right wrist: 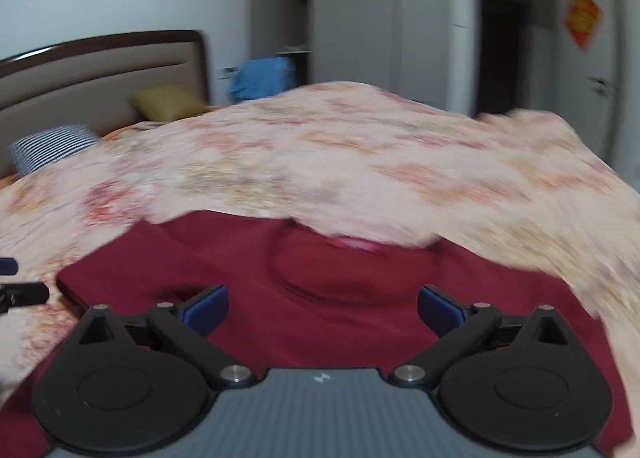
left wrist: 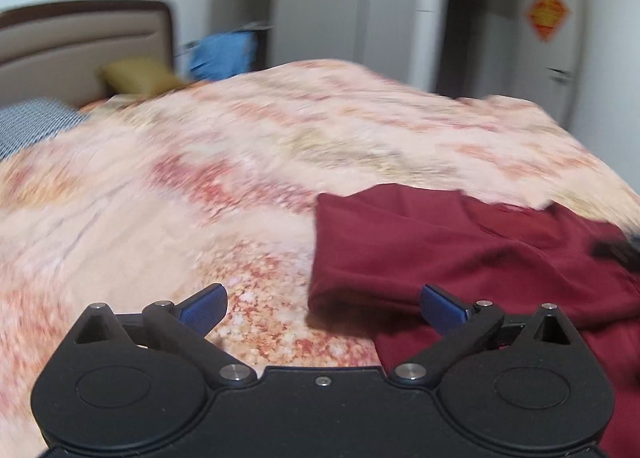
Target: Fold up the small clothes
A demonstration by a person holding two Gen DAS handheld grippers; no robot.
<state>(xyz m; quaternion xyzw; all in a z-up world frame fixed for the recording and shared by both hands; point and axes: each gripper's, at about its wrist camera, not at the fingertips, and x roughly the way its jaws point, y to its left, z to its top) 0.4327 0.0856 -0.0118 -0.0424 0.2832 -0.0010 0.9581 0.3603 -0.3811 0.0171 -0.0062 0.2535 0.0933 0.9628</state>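
So the dark red garment (right wrist: 320,290) lay on the flowered bedspread (left wrist: 200,178) in front of me, spread fairly flat, with what looked like its neck opening facing up in the right wrist view. Its left edge looked doubled over in the left wrist view, so I judged one fold was perhaps in and the rest was still to do; the blur kept me from being sure. A flap of the bedspread lay over its far edge.

My left gripper (left wrist: 324,304) stood wide open and held nothing, one finger over the bare bedspread and the other over the garment's near left part. My right gripper (right wrist: 323,308) was as wide open, empty too, hovering over the middle of the garment. Whether any finger touched the cloth I could not tell.

I counted one red garment, two grippers, one bed with one headboard (left wrist: 80,38), one yellow pillow (left wrist: 140,76), one striped pillow (left wrist: 32,124), one blue cloth (left wrist: 224,54) hanging behind, and one red paper diamond (left wrist: 547,18) on a door.
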